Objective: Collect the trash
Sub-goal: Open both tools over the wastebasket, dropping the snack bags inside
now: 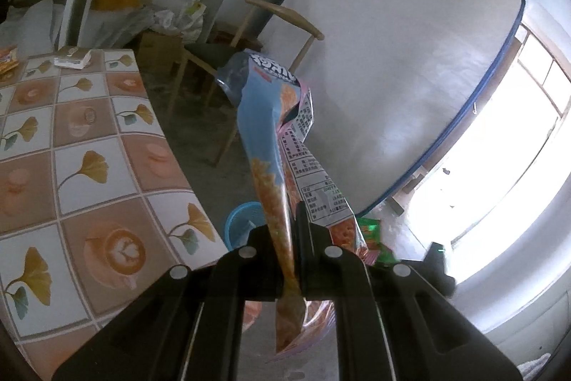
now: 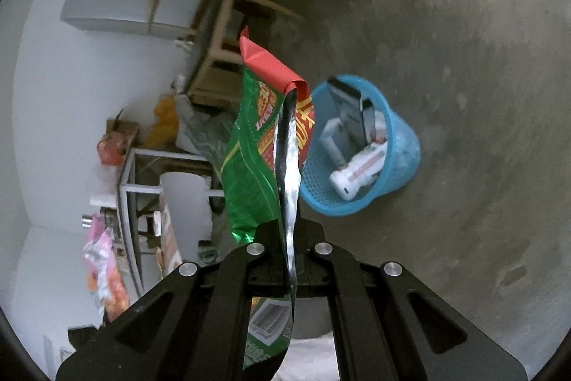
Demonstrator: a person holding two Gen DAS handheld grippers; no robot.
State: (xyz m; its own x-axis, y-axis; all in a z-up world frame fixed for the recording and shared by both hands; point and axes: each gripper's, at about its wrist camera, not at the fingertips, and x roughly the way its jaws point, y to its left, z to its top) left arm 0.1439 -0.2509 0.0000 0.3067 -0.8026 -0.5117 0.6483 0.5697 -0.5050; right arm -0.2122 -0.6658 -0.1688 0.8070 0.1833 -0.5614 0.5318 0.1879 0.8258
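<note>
One blue basket (image 2: 360,145) sat on the floor with a couple of discarded items inside. Two snack bags were in play. The blue bag (image 1: 274,138) stood lengthwise up and away, clamped in the left gripper (image 1: 289,238). The green bag (image 2: 264,145) also ran straight out, pinched in the right gripper (image 2: 289,238) just beside the basket.
</note>
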